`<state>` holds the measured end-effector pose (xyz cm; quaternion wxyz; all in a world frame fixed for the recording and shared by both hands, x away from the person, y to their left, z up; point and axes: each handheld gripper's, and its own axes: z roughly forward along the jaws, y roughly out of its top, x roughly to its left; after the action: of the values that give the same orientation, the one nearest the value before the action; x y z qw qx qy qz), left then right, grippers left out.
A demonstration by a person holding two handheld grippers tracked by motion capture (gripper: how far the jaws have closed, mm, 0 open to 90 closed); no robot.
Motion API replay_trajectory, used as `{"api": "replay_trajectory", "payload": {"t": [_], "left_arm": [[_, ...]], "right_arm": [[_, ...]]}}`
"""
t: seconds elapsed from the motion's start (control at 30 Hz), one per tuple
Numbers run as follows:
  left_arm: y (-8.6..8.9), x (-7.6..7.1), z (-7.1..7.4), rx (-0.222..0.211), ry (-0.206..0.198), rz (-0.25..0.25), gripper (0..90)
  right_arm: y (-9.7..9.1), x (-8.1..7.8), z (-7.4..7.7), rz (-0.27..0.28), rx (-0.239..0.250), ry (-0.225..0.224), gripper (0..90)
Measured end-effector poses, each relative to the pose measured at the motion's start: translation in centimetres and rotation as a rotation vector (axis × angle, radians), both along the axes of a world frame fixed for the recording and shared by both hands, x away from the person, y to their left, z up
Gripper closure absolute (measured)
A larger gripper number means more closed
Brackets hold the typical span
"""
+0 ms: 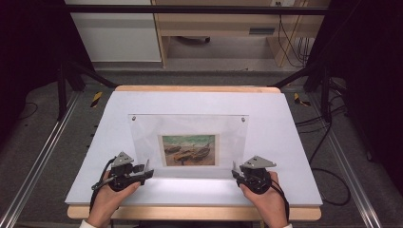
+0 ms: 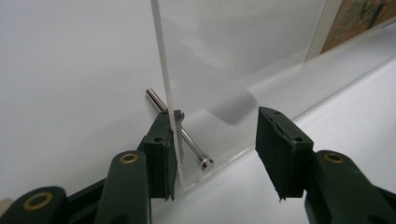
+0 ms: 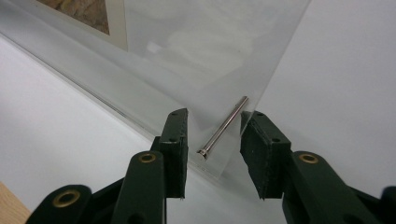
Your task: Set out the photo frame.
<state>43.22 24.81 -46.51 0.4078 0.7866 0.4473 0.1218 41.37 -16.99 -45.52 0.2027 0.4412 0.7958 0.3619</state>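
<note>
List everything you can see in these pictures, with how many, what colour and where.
Acrylic frame: one, clear, standing tilted mid-sheet.
Painting print: one, green and brown boats scene, inside the frame's centre.
Metal pins: four, silver; two at the upper corners, one at the lower left corner, one at the lower right corner.
White sheet: one, covering the table.
Wooden table: one, light wood, edge showing near and far.
Left tool: one, black, at the frame's lower left corner.
Right tool: one, black, at the lower right corner.
Hands: two, at the bottom.

Painted print (image 2: 359, 18) cut off at picture edge, acrylic frame (image 3: 196, 60) top cropped, print's detail too small
</note>
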Motion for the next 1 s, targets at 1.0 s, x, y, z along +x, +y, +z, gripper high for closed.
{"api": "replay_trajectory", "payload": {"t": [1.0], "left_arm": [[-0.50,-0.15,-0.18,0.022,0.002,0.005,45.3]], "right_arm": [[0.24,-0.01,-0.24,0.016,-0.009,0.017,58.2]]}}
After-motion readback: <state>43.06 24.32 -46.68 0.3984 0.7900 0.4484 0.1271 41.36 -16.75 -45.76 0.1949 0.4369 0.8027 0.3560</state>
